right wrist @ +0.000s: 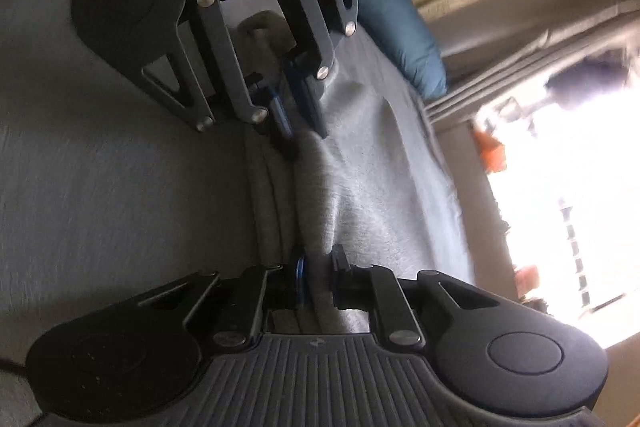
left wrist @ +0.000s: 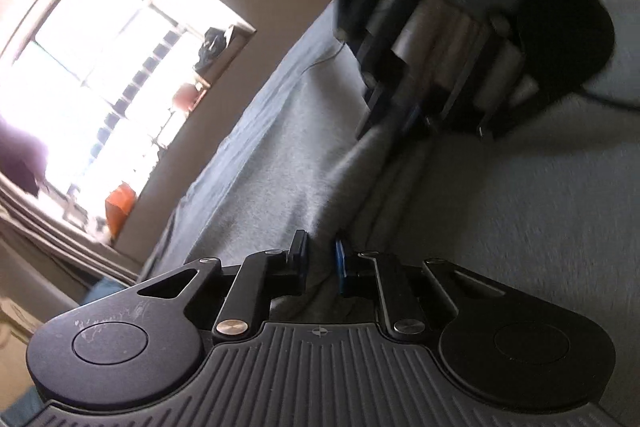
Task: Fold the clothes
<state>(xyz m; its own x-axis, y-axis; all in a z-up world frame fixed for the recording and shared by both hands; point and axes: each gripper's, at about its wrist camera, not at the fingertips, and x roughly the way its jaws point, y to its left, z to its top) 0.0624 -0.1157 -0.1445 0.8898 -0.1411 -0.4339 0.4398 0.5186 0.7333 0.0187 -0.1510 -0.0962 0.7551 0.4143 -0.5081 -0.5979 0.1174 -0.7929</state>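
Note:
A light grey heathered garment (left wrist: 280,167) lies on the bed with a folded edge running between my two grippers, which face each other. My left gripper (left wrist: 320,259) has that fold between its pads, pinched. In the right wrist view it comes in from the top, the left gripper (right wrist: 304,137) gripping the far end of the garment (right wrist: 360,187). My right gripper (right wrist: 319,259) is shut on the near end of the same fold, several layers bunched between its pads. In the left wrist view the right gripper (left wrist: 394,123) is blurred at the far end of the fabric.
The pale grey bed cover (right wrist: 100,167) spreads to one side of the garment. A blue pillow (right wrist: 400,27) lies beyond the left gripper. A bright window (left wrist: 100,67) with curtains and an orange object (left wrist: 120,207) on its sill stands past the bed's edge.

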